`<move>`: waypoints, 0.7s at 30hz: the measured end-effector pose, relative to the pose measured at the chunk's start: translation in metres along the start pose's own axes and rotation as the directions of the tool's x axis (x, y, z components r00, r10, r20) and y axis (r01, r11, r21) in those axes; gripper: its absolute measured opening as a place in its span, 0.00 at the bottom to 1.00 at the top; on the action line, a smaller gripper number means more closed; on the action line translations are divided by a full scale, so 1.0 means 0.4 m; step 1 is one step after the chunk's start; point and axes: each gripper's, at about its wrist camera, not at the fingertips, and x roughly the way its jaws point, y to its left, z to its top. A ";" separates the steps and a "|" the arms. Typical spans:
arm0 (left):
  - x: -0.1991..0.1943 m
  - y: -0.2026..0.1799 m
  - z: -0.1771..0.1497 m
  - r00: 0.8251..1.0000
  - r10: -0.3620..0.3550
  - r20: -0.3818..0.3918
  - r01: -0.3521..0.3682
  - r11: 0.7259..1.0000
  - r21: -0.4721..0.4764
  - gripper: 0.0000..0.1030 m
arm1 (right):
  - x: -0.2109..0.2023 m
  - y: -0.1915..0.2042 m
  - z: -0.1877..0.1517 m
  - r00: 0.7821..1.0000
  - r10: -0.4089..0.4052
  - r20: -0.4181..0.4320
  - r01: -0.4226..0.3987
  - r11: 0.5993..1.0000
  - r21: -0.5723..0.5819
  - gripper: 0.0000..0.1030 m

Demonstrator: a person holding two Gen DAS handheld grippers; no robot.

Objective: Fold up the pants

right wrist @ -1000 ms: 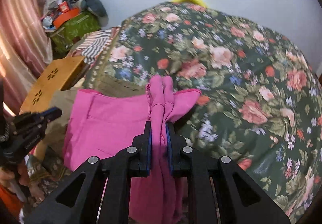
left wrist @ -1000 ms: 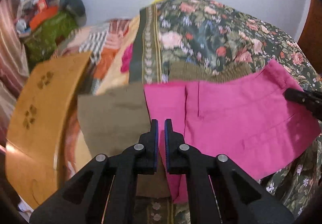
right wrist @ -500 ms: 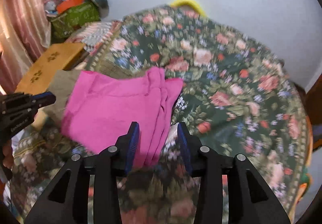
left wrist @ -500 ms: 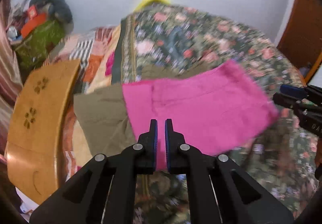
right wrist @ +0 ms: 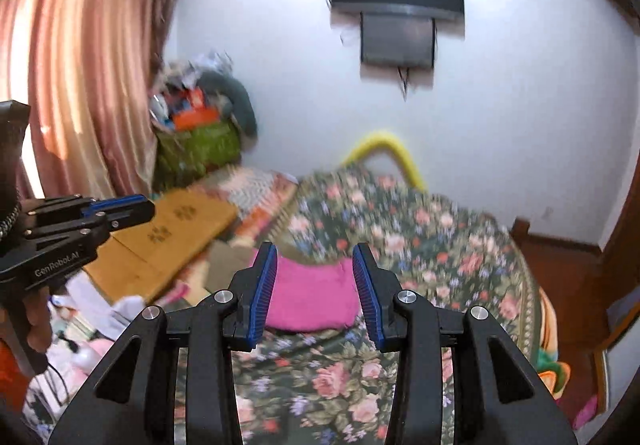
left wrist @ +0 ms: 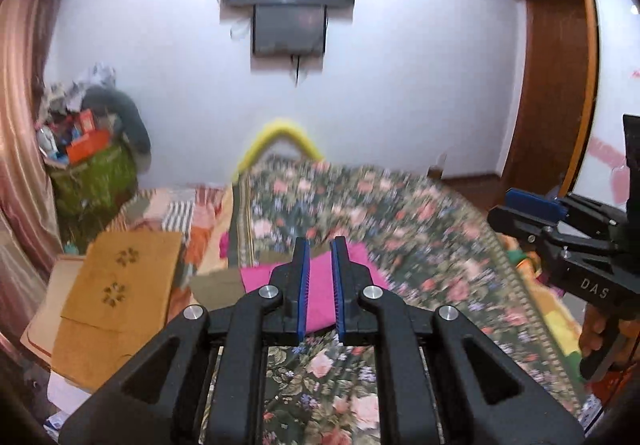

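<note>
While nothing is pinched right now, both tools hang above the bed (right wrist: pixel 460 245) with the pink pants (right wrist: pixel 312 297) lying folded on the floral cover below them.

Going left to right: the pink curtain (right wrist: pixel 80 65) is at the far left, then a green bag of clutter (right wrist: pixel 196 149) in the corner, then a tan wooden board (left wrist: pixel 120 285) just beside the bed. The left gripper (left wrist: pixel 319 285) has its pads a narrow gap apart, holding nothing. The pants sit near the bed's left edge, on some olive cloth (left wrist: pixel 216 285) that peeks out beside them. The right gripper (right wrist: pixel 314 291) is spread wide and empty too. Further right it's just bedspread and the wooden door frame (left wrist: pixel 560 65).

What could go wrong, I'd guess: the stack looks puffy, so it might spring open with nothing pressing it. Another grab could also snag the olive cloth or the cover along with the pants, since they're touching.
</note>
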 end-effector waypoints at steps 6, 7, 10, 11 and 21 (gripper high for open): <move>-0.235 -0.054 -0.002 0.989 -0.004 0.145 0.003 1.000 0.008 0.11 | -0.209 0.083 0.017 0.986 0.049 0.158 -0.045 0.999 -0.025 0.35; -0.261 -0.060 -0.006 0.987 0.000 0.161 -0.001 1.000 0.008 0.12 | -0.228 0.090 0.014 0.983 0.052 0.174 -0.048 0.999 -0.026 0.35; -0.346 -0.077 -0.027 0.975 0.010 0.221 -0.011 1.000 0.000 0.35 | -0.298 0.118 0.001 0.971 0.061 0.230 -0.058 0.998 -0.020 0.35; -0.372 -0.082 -0.037 0.970 0.011 0.241 -0.010 1.000 -0.004 0.48 | -0.319 0.128 -0.006 0.967 0.064 0.246 -0.062 0.998 -0.019 0.35; -0.481 -0.109 -0.094 0.948 0.050 0.315 -0.048 0.999 -0.013 0.96 | -0.380 0.171 -0.057 0.953 0.008 0.303 -0.011 1.000 0.008 0.75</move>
